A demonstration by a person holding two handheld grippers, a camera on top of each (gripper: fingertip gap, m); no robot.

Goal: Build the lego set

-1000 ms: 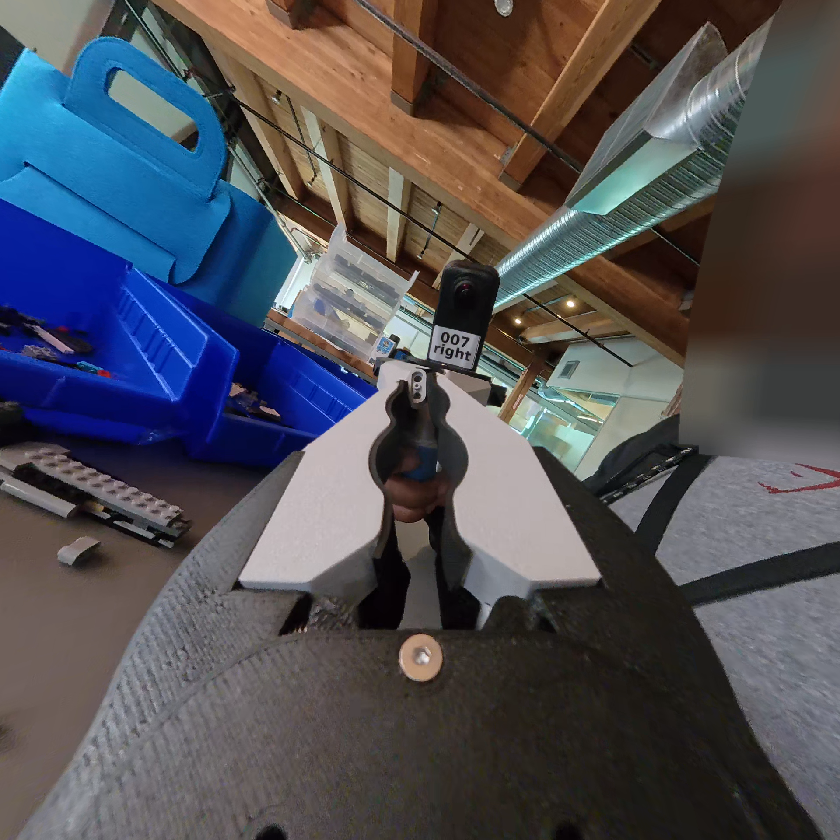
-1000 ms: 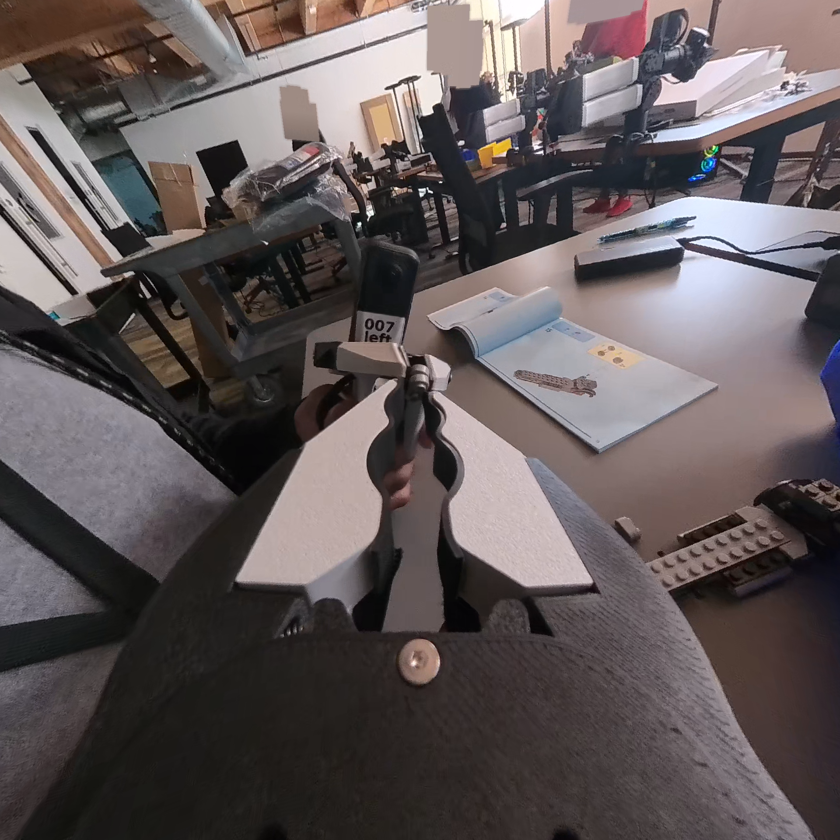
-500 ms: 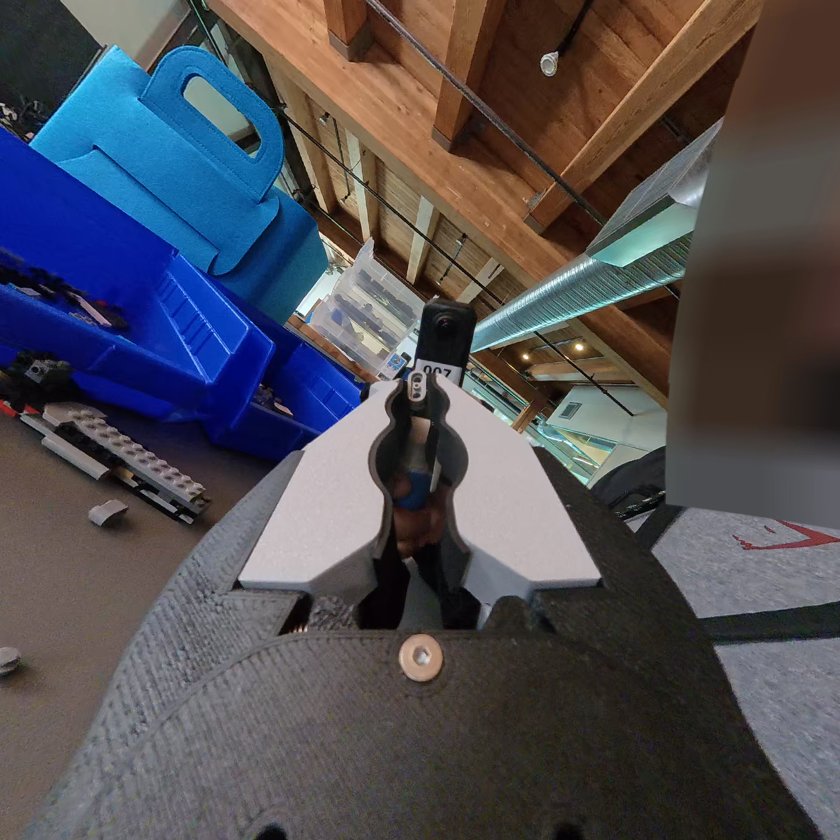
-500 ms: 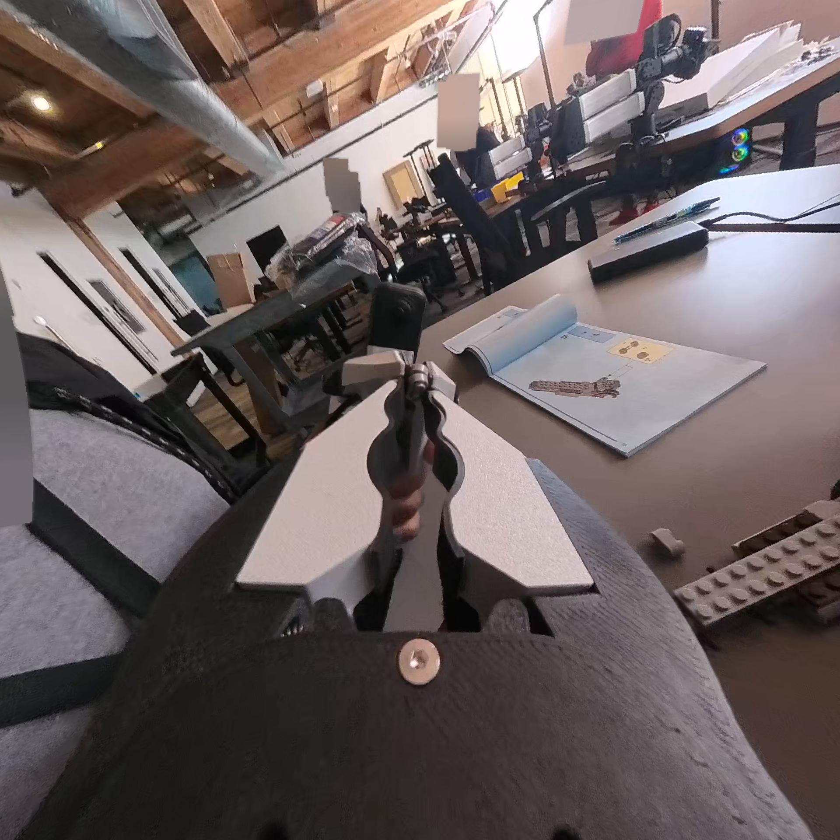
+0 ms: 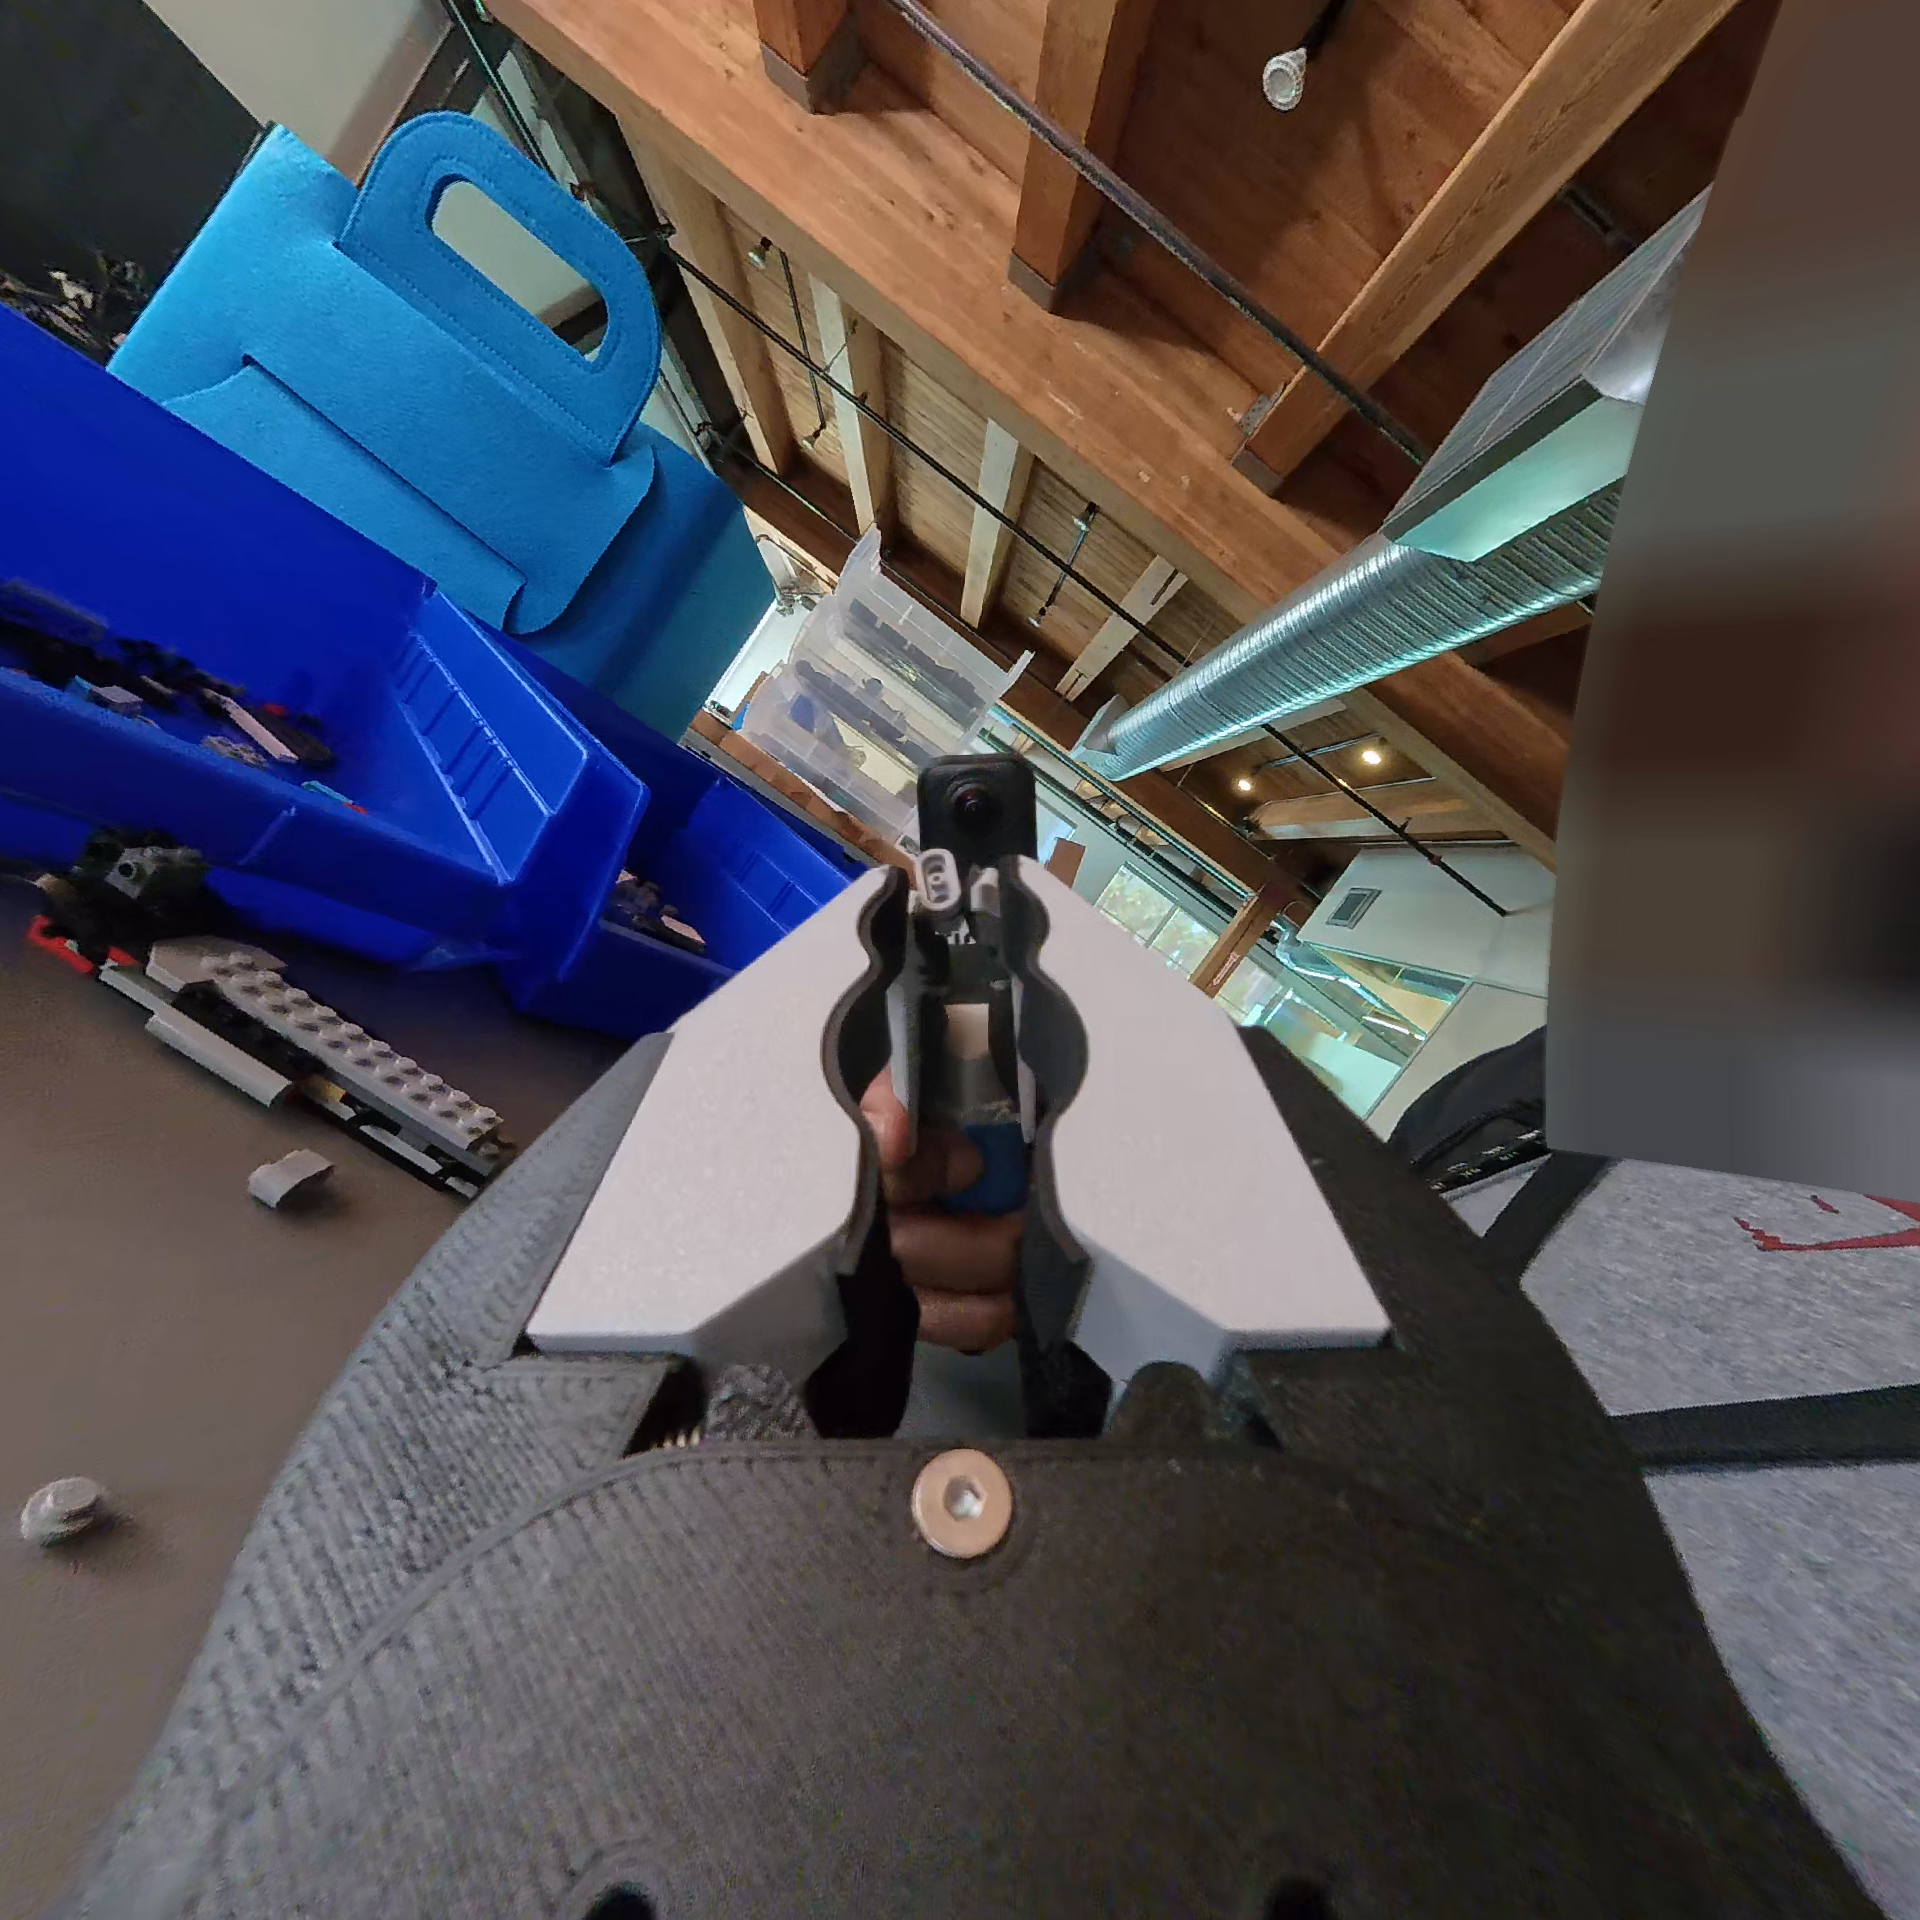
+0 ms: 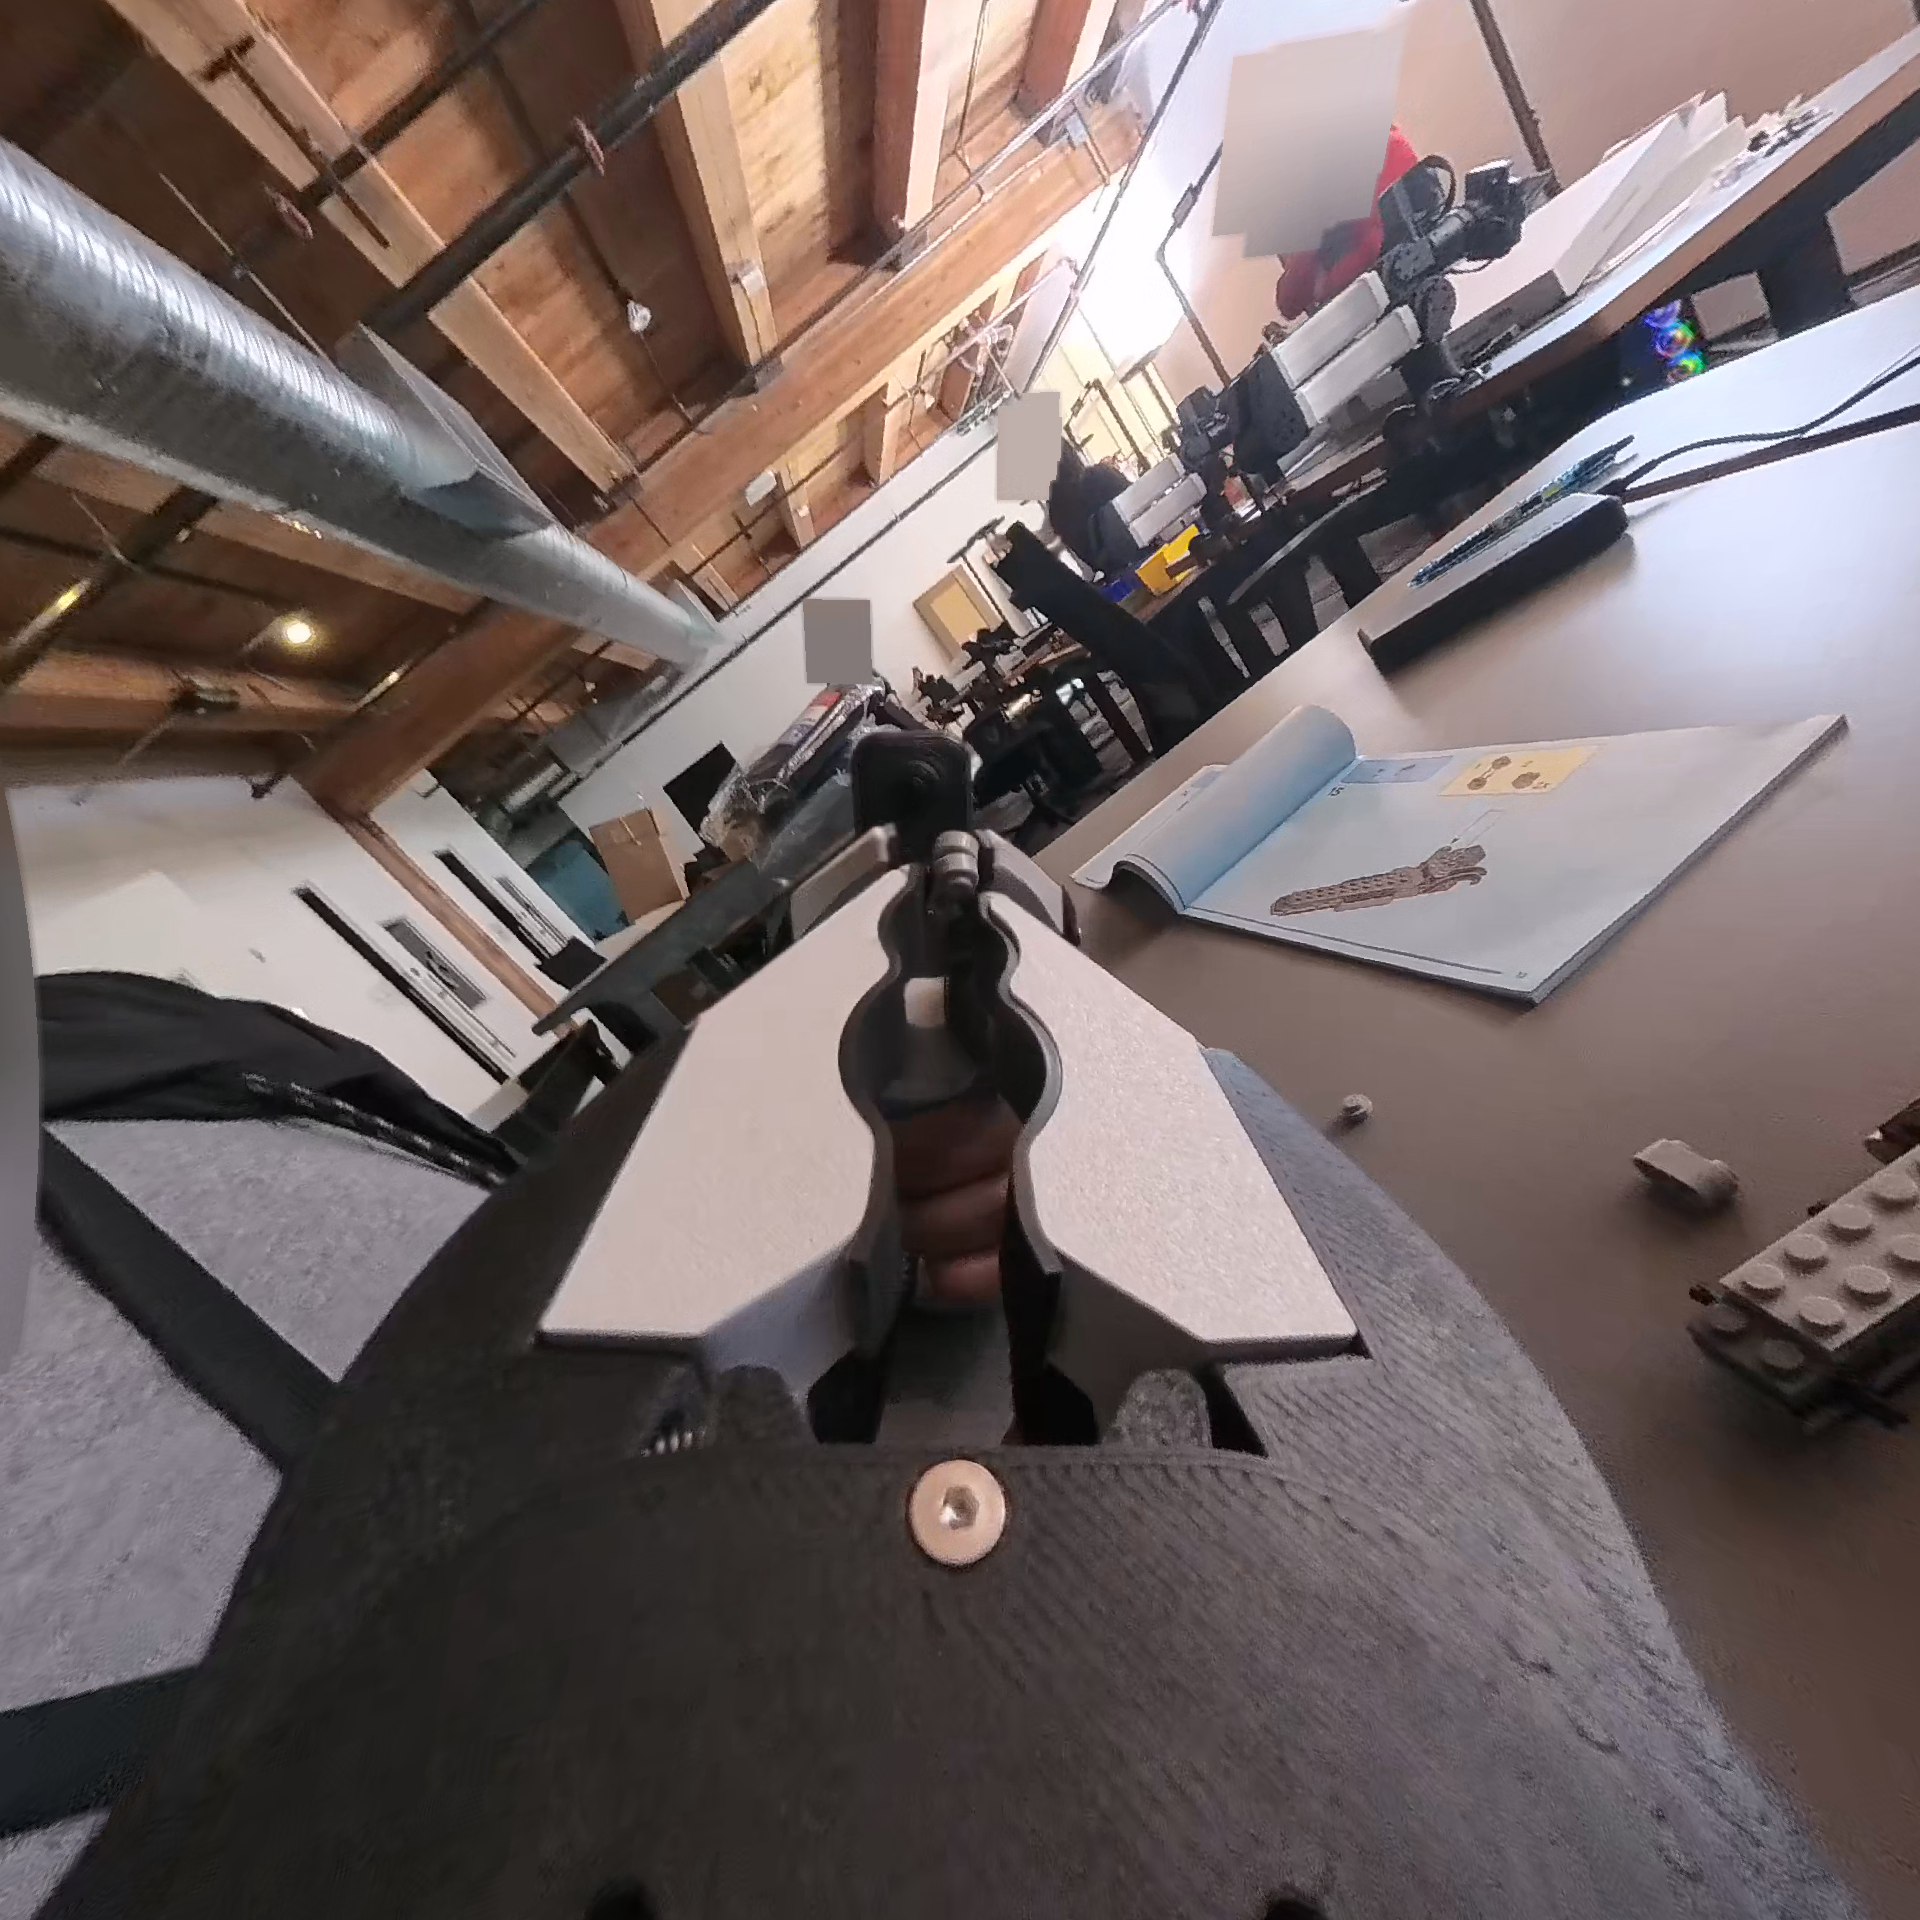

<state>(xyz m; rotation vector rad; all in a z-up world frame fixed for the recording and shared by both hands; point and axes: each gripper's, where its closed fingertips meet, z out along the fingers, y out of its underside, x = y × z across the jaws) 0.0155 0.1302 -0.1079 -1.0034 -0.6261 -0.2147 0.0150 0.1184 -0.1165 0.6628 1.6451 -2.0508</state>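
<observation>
Tilting further upward than a second ago, both views now show more ceiling. The left gripper and right gripper, tips meeting, are clamped on one small grey lego piece. The grey studded lego plate assembly lies on the brown table; label writing is withheld.

Studded grey plate cut off by right edge, bin contents too small to be identified, tiny piece gripped at fingertips unidentifiable.
</observation>
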